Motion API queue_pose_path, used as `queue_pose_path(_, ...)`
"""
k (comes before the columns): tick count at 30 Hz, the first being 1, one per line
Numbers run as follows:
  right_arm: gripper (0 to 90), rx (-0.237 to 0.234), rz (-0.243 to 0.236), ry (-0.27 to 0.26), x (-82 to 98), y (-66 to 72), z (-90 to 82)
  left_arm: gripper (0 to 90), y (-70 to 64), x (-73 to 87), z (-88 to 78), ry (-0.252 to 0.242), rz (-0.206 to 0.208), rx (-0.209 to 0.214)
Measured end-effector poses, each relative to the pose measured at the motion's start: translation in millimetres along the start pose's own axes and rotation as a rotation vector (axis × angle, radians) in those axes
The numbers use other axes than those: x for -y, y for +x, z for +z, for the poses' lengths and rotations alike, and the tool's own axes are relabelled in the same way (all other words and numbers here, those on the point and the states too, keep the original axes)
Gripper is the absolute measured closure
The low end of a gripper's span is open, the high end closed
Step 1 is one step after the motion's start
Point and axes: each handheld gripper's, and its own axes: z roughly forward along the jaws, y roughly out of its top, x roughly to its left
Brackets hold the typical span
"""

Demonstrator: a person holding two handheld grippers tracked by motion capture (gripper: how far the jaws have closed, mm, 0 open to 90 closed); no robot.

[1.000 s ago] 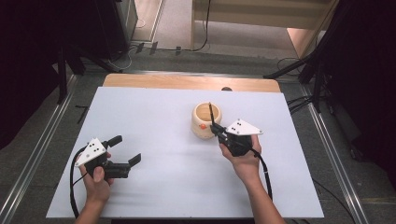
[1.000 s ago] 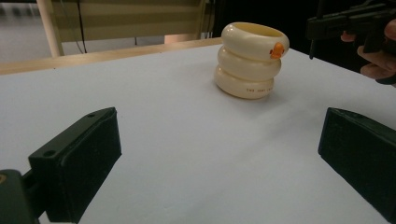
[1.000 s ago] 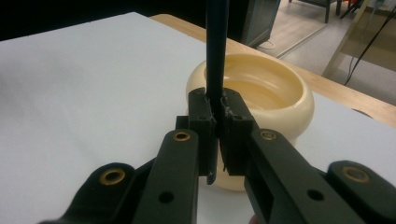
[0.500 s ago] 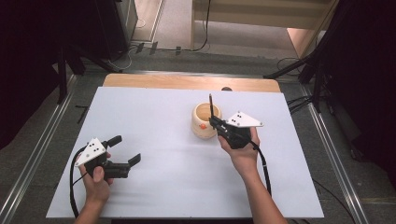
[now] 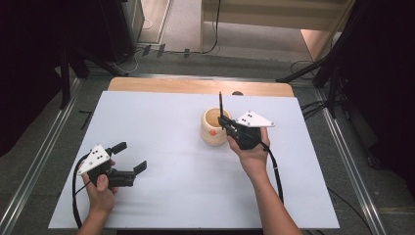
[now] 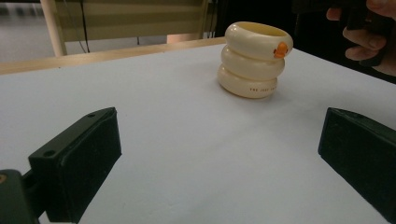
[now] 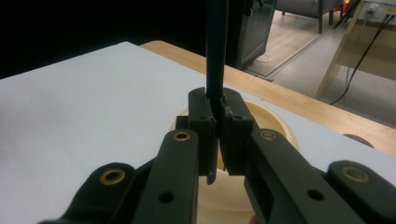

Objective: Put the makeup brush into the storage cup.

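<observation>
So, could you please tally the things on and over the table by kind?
Cream ringed holder: 1
Dark pen, clamped in the right gripper: 1
Grippers, right and open left gripper: 2
Total: 4

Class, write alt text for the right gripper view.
The right claw is shut on a dark upright pen, poised over the open top of a cream pen holder on a white table.
</observation>
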Motion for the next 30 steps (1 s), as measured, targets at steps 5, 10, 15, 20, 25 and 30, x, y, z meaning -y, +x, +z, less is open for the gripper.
queue_pose_path(5, 85.7, 0.007, 0.007, -0.007, -3.3, -3.3, 5.0, 0.0, -0.4, 0.1, 0.3, -0.001, 0.0, 0.0)
queue_pose_path(10, 85.7, 0.012, 0.018, -0.011, -5.5, -7.5, 10.5, 0.0, 0.0, 0.1, 0.1, 0.0, 0.001, 0.0)
queue_pose_path(15, 85.7, 0.015, 0.025, 0.003, -4.4, -10.2, 17.1, 0.0, 0.1, 0.4, 0.3, 0.001, 0.0, 0.0)
queue_pose_path(20, 85.7, 0.018, 0.044, 0.014, -1.1, -13.3, 23.3, 0.0, 0.0, 0.7, 0.7, 0.003, 0.001, 0.001)
queue_pose_path(25, 85.6, 0.025, 0.05, 0.029, 2.6, -15.9, 29.0, 0.0, 0.2, 1.0, 1.1, 0.006, 0.002, 0.001)
queue_pose_path(30, 85.6, 0.025, 0.07, 0.052, 6.7, -18.1, 35.3, 0.0, 0.3, 1.5, 1.7, 0.008, 0.002, 0.001)
